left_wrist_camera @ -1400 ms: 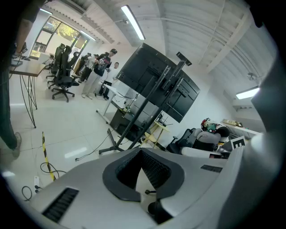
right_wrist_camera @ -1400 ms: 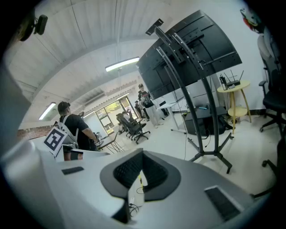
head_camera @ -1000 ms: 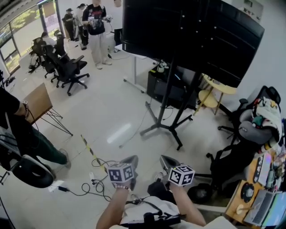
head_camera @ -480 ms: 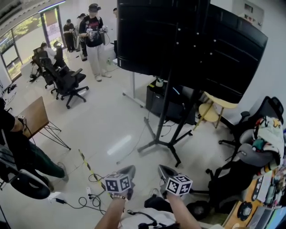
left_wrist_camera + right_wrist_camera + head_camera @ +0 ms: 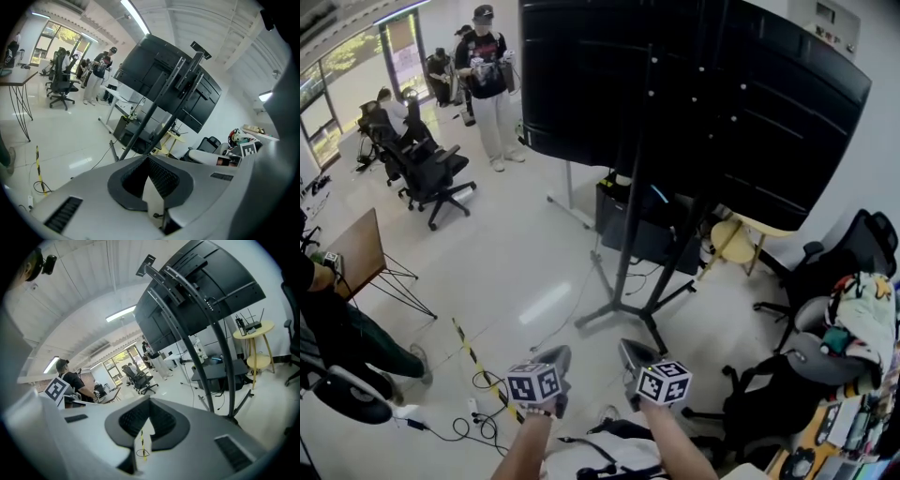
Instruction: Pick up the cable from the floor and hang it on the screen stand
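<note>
Black looped cable point(image 5: 483, 427) lies on the pale glossy floor point(image 5: 516, 262) left of the grey left gripper point(image 5: 551, 358), well apart from the tall black metal screen stand point(image 5: 625, 262). That gripper and the grey right gripper point(image 5: 630, 352) are both clenched on nothing. Unless opened, they would likely just shove the cable.

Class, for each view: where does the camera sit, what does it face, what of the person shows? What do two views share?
Head view: on the person's head, looking steeply down at floor and screen stand; forearms, left claw, right claw show.
Left gripper view: on the left claw, looking along its shut jaws.
Right gripper view: on the right claw, likewise, jaws shut.
Shared: both gripper views face the screen stand.
</note>
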`<state>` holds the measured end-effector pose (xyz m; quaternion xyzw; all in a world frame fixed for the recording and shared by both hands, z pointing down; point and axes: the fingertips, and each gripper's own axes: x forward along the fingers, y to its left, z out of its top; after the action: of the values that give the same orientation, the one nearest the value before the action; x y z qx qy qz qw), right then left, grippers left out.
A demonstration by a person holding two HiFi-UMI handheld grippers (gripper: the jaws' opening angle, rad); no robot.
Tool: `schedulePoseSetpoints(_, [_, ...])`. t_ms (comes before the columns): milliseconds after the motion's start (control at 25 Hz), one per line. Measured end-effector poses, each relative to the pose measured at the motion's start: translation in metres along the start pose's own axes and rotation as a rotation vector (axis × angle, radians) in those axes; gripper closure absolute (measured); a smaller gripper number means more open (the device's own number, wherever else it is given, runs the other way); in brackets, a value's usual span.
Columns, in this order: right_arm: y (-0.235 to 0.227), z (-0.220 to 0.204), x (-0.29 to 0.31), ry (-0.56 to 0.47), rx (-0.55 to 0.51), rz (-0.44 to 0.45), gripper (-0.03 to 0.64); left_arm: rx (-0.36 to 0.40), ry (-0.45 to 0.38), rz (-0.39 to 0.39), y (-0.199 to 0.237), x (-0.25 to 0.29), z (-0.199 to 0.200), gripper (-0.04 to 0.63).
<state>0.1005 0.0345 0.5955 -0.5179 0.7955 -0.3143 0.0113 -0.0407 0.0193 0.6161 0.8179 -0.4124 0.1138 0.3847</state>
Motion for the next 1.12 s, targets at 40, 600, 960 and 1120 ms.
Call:
schedulePoseSetpoints(40, [-0.006, 0.005, 0.002, 0.009, -0.008, 0.010, 0.607, -0.003, -0.005, 0.001, -0.004, 0.009, 0.003, 0.595])
schedulePoseSetpoints(600, [-0.071, 0.036, 0.108, 0.070, -0.053, 0.015, 0.566, -0.042, 0.016, 0.032, 0.021, 0.093, 0.049, 0.595])
schedulePoseSetpoints(960, [-0.127, 0.066, 0.232, 0.118, -0.046, -0.108, 0.373, -0.050, 0.071, -0.024, 0.068, 0.182, 0.120, 0.595])
schedulePoseSetpoints(1120, [-0.154, 0.079, 0.283, 0.138, -0.052, -0.169, 0.370, -0.041, 0.103, -0.038, 0.089, 0.213, 0.154, 0.595])
